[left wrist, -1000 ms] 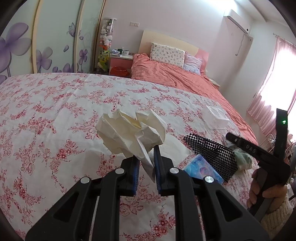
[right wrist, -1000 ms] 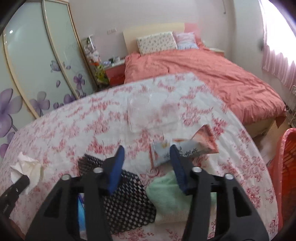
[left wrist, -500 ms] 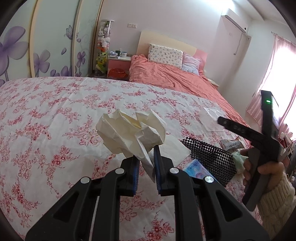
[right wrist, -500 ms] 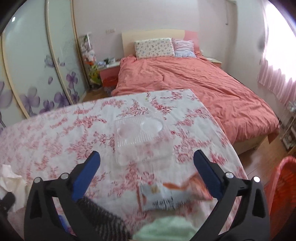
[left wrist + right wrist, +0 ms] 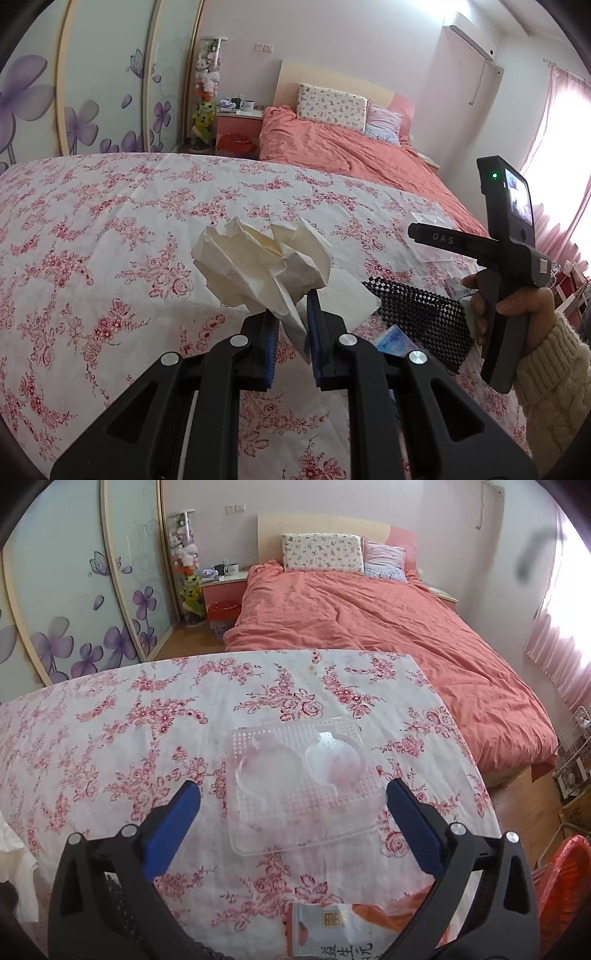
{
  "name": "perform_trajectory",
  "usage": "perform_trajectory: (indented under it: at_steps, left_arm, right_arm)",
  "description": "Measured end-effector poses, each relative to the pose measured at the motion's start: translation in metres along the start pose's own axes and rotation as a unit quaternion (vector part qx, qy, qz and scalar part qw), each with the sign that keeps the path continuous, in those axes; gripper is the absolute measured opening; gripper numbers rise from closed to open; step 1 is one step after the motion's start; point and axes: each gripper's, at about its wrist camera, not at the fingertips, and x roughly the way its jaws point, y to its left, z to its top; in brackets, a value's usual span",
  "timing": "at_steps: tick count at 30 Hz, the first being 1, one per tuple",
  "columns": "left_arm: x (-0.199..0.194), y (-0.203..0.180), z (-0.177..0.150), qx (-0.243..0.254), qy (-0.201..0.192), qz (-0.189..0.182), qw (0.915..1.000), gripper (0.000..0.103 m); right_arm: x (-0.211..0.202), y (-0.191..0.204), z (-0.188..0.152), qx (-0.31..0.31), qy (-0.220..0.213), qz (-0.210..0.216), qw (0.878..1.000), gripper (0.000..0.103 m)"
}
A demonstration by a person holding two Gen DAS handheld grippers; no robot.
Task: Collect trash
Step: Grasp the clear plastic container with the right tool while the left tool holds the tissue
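Note:
My left gripper (image 5: 291, 314) is shut on a crumpled white tissue (image 5: 262, 266) and holds it above the floral tablecloth (image 5: 110, 221). My right gripper (image 5: 293, 794) is wide open above a clear plastic blister tray (image 5: 299, 775), one finger at each side of it. It also shows from the side in the left wrist view (image 5: 417, 232). A white and orange snack wrapper (image 5: 351, 930) lies just under the right gripper. A black mesh mat (image 5: 417, 314), a blue packet (image 5: 393, 339) and a flat white tissue (image 5: 347, 299) lie on the table.
A red basket (image 5: 561, 886) stands on the floor at the table's right. A bed with a salmon duvet (image 5: 388, 620) lies beyond the table. Wardrobe doors with purple flowers (image 5: 74, 609) are at the left.
My right gripper has opened wide and moved forward from the wrapper and mesh mat to the clear tray. My left gripper has kept the tissue in its hold.

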Motion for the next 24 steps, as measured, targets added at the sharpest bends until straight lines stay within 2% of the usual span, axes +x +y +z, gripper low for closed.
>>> perform_trajectory:
  at_steps: [1,2,11,24]
  left_arm:
    - [0.0,0.0,0.0,0.0,0.0,0.0,1.0,0.014]
    - [0.0,-0.001,0.001,0.001,0.0,0.0,1.0,0.014]
    - [-0.001,-0.007,0.001,0.004,0.0,0.001,1.0,0.014]
    - [-0.02,-0.034,0.001,0.021,-0.01,-0.009,0.9997,0.014]
  right_arm:
    - [0.002,0.0,0.0,0.002,0.005,0.005,1.0,0.086]
    - [0.004,0.0,0.0,0.003,0.01,0.008,1.0,0.082]
    - [-0.011,-0.012,-0.007,0.03,-0.006,0.03,0.999,0.079]
    - [-0.091,-0.037,-0.032,0.043,-0.058,0.049,0.996,0.079]
